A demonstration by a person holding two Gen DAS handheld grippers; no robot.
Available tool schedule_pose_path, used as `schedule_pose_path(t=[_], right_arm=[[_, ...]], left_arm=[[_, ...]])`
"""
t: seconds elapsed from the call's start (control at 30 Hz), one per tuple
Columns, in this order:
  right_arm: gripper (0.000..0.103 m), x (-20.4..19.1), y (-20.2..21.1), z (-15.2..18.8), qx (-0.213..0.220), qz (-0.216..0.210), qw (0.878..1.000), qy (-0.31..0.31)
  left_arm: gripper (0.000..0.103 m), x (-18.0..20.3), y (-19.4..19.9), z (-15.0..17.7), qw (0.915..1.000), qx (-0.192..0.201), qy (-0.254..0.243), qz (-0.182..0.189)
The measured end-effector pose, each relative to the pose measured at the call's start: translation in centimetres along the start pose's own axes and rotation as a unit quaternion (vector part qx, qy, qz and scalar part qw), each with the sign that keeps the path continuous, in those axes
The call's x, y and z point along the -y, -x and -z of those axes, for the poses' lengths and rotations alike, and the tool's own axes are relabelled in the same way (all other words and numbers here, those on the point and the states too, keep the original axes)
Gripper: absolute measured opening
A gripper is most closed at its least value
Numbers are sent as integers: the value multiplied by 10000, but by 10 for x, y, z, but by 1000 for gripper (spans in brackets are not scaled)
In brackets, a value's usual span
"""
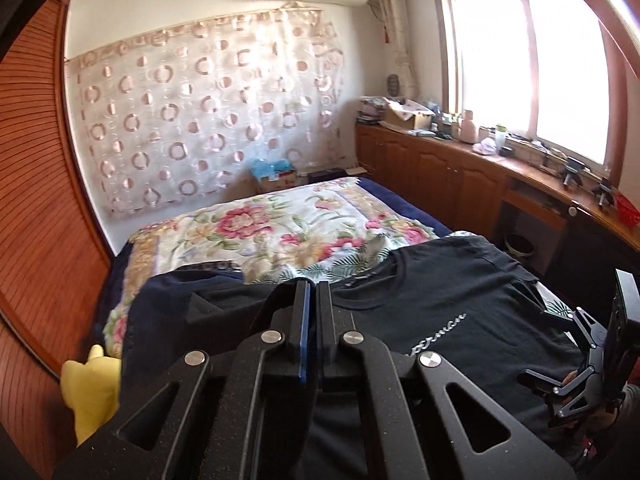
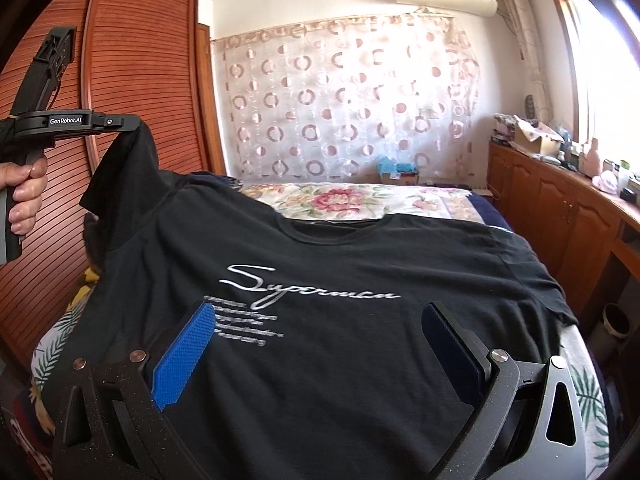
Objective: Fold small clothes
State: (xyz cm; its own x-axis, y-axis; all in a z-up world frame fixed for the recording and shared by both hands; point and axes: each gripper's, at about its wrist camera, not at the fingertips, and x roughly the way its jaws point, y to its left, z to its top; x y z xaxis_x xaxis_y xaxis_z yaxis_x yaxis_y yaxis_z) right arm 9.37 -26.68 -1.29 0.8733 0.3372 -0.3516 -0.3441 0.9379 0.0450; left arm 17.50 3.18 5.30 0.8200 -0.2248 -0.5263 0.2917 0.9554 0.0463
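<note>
Nearest the right wrist camera, the right gripper [image 2: 320,344] hovers low over the chest of a black T-shirt [image 2: 340,280], its jaws spread wide with the blue pad [image 2: 184,354] on one side and the dark pad [image 2: 450,350] on the other, nothing pinched between them. On the shirt, the white "Superman" script [image 2: 308,286] reads upright from this side, so the hem lies toward the cameras and the collar [image 2: 340,226] points away toward the far wall; the long axis runs along the bed [image 1: 280,232], hem to neck. Most of the shirt lies flat on the floral quilt [image 2: 352,198].

At the left, the left gripper [image 2: 134,125] is clamped on the shirt's left sleeve and holds it lifted off the bed, the cloth hanging in a drape from the closed fingers; a hand [image 2: 26,194] grips the handle below. From the left wrist camera the same jaws are pressed together with black cloth caught between them.

Beyond the foot of the shirt, a yellow item [image 1: 94,388] sits at the bed's left edge, its kind unclear. Farther off, a cardboard box [image 2: 400,177] on the floor holds something blue. Another open box [image 1: 408,116] rests on the wooden cabinet [image 1: 440,172] under the window; its contents cannot be made out. A dark bin [image 1: 519,245] stands beside the cabinet.
</note>
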Motion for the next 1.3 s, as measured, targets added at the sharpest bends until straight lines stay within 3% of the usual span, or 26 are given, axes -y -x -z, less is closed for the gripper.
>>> schedule_pose_path(t=[0.03, 0.13, 0.2, 0.27, 0.47, 0.77, 1.03, 1.17, 1.3], right_arm=[[103, -1, 0, 1, -8, 25, 10000, -25], [103, -8, 0, 2, -38, 79, 9999, -70], [103, -13, 1, 3, -40, 127, 9999, -44], [103, -19, 1, 3, -39, 146, 9999, -40], [103, -38, -5, -3, 12, 102, 9999, 84], [97, -82, -35, -30, -67, -612, 9966, 541], [75, -155, -99, -42, -719, -1902, 9754, 854], [66, -192, -135, -39, -1048, -2208, 9646, 992], [50, -220, -160, -36, -1211, -2301, 9588, 1145]], left_arm=[[7, 5, -2, 1, 10000, -55, -22, 44], [46, 14, 3, 4, 9998, 0, -137, 128], [57, 13, 9, 9, 9998, 52, -130, 123], [74, 7, 18, 17, 9999, 110, -31, 62], [75, -6, 37, 47, 9980, 418, -12, -465], [75, -39, 43, 103, 9945, 97, 559, -876], [75, -52, 53, 132, 9900, 66, 925, -1064], [75, -53, 57, 135, 9897, 44, 961, -1060], [75, -51, 57, 136, 9897, 41, 951, -1069]])
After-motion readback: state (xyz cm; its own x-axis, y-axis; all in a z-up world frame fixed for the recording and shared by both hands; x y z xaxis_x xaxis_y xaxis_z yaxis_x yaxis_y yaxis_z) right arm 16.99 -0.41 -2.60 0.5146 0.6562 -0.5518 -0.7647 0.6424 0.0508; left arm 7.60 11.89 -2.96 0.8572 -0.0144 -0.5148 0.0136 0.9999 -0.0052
